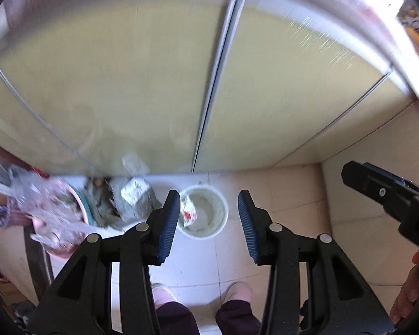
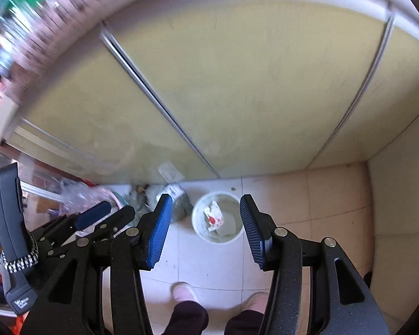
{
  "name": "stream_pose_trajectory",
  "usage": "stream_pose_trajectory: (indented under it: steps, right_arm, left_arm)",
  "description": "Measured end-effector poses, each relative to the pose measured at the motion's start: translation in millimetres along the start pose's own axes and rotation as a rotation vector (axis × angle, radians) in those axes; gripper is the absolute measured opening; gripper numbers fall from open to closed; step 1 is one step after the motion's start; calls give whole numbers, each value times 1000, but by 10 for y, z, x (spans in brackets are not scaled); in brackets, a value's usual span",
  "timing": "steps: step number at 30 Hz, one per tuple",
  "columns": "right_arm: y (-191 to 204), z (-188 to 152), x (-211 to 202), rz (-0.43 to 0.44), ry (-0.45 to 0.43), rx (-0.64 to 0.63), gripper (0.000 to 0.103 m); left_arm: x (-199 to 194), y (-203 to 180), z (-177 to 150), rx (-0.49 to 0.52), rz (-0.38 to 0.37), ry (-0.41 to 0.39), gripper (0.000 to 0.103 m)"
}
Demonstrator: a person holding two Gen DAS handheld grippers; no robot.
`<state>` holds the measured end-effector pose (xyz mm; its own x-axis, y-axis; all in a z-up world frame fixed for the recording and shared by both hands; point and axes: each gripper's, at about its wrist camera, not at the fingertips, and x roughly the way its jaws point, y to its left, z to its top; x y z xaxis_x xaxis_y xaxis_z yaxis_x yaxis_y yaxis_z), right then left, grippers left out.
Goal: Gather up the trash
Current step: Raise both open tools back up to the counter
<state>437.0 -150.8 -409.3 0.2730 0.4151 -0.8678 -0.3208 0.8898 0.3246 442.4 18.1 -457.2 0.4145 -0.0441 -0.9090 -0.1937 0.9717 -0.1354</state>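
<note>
A white round bin (image 1: 209, 230) stands on the tiled floor far below, with a crumpled white and red wrapper (image 1: 188, 209) lying inside it. My left gripper (image 1: 208, 203) hangs high above the bin, open, with nothing between its blue pads. The right wrist view shows the same bin (image 2: 223, 237) and wrapper (image 2: 213, 216). My right gripper (image 2: 206, 199) is also open and empty, high over the floor. The left gripper's blue finger (image 2: 93, 215) shows at the left of that view. The right gripper's black housing (image 1: 382, 192) shows at the right edge of the left wrist view.
Pale yellow cabinet doors (image 1: 125, 83) with metal rails fill the background. Left of the bin lie a grey bag with a white label (image 1: 137, 198) and a pink basin (image 1: 58, 223) heaped with clear plastic. The person's feet in pink slippers (image 1: 162, 293) stand on the floor tiles (image 1: 293, 195).
</note>
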Motion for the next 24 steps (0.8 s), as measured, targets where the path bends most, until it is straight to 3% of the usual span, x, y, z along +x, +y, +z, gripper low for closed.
stream_pose_trajectory:
  steps: [10, 17, 24]
  right_arm:
    - [162, 324, -1790, 34, -210, -65, 47]
    - [281, 461, -2654, 37, -374, -108, 47]
    - [303, 660, -3272, 16, -518, -129, 47]
  left_arm:
    - [-1760, -611, 481, 23, -23, -219, 44]
    - [-2843, -971, 669, 64, -26, -399, 50]
    - [-3552, -1079, 923, 107, -40, -553, 60]
